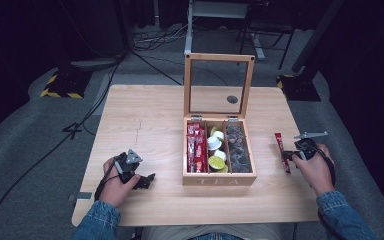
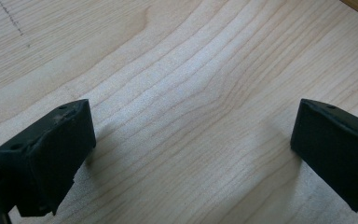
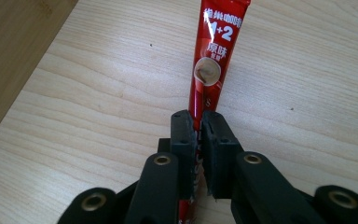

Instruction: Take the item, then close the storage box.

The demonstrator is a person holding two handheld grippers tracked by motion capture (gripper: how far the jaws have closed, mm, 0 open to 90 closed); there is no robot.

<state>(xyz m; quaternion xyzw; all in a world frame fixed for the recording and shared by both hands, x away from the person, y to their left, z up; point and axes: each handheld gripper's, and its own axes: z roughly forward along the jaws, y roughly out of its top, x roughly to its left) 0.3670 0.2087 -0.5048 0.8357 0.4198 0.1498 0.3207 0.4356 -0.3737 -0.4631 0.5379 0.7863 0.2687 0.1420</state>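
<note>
The right claw (image 3: 196, 126) pinches a red coffee stick (image 3: 214, 56) near its end, its long axis running away across the counter (image 1: 145, 120), right of the open tea box (image 1: 219, 177). The left claw (image 2: 191, 154) rests agape, seemingly idle, well apart.

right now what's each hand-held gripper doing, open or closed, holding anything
left hand-held gripper: open, nothing between its jaws, over the bare table.
right hand-held gripper: closed on the red coffee stick sachet.
</note>
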